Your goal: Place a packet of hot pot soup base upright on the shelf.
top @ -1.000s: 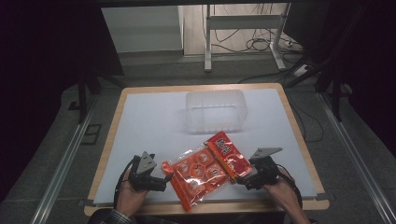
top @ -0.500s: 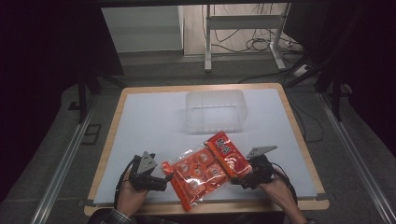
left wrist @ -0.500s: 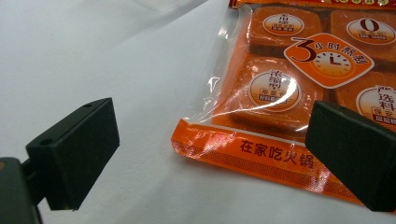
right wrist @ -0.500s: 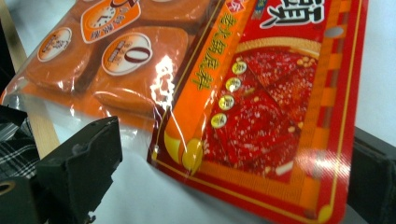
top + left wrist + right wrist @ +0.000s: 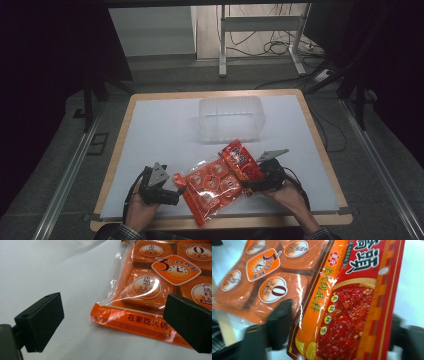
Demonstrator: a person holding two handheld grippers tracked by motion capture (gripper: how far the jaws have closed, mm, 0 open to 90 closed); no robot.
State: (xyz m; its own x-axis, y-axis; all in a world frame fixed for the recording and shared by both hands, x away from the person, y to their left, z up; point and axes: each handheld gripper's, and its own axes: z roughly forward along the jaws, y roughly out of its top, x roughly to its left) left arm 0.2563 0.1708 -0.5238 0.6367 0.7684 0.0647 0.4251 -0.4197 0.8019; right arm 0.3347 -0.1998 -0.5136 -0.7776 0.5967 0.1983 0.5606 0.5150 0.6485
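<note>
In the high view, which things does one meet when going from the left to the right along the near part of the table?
Left claw → orange packet of blocks → red packet → right claw, whose jaws have just been closing with the red packet's end between them.

Glossy plastic film wraps the orange packet (image 5: 150, 290), catching streaks of light, and the red packet (image 5: 352, 315) is equally shiny. Both lie on a matt white worktop (image 5: 165, 135) edged in pale wood. Behind stands a translucent, frosted plastic container (image 5: 231, 120). The left tool (image 5: 112, 322) has matt black plastic jaws.
</note>
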